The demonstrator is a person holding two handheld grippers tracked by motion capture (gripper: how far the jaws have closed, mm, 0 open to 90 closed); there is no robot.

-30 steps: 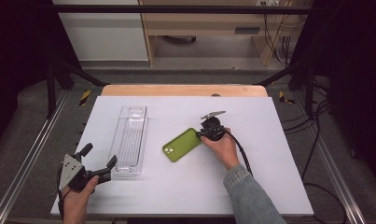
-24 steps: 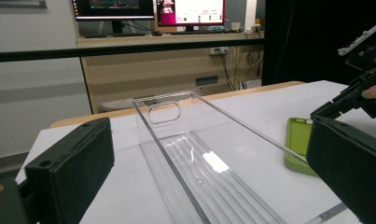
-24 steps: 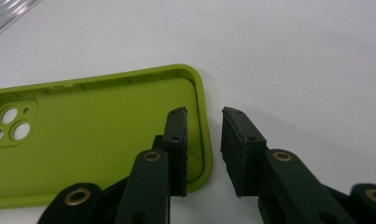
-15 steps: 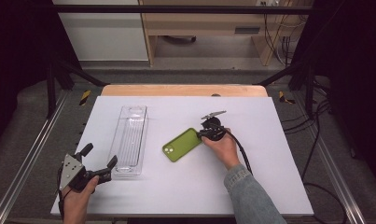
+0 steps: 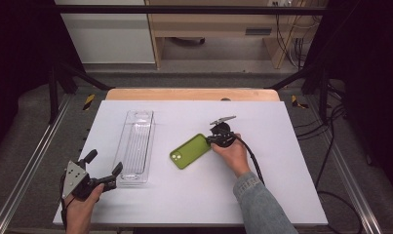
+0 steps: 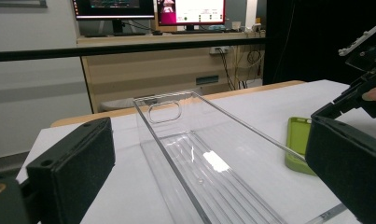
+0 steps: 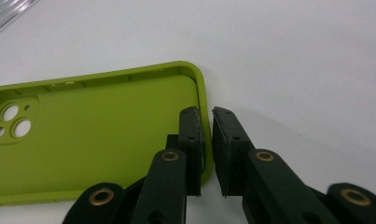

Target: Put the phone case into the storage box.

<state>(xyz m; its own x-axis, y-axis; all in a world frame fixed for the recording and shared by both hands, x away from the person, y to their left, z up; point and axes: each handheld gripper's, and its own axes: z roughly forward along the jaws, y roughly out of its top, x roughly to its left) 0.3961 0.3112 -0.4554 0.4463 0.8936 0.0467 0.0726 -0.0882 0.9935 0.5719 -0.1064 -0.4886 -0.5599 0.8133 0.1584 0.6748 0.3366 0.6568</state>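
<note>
White counter (image 5: 282,195) sits in a dark lab w/ a wood cabinet behind; monitors show at the back in the left gripper view.

Green phone case (image 5: 190,151) lies near the counter's middle, open side up, camera cutout toward my near-left in the high view. I've got the right gripper (image 5: 214,140) at its far-right short edge. In the right gripper view (image 7: 205,135) the fingers (image 7: 191,140) straddle the case's (image 7: 92,135) rim: one pad inside the shell, the other outside. They've just been closing w/ the rim between them, and now only a thin slit is left, so I read them as clamped on that wall. Case is flat on the counter.

Clear tray (image 5: 135,146) lies lengthwise left of the case, apart from it, handle slot at its far end. Left gripper (image 5: 102,169) hovers at the tray's near-left corner, fingers (image 5: 90,156) spread wide, nothing between them. In the left gripper view the tray (image 6: 209,163) runs away between the two pads; case (image 6: 300,144) just right of it, right gripper beyond.
</note>
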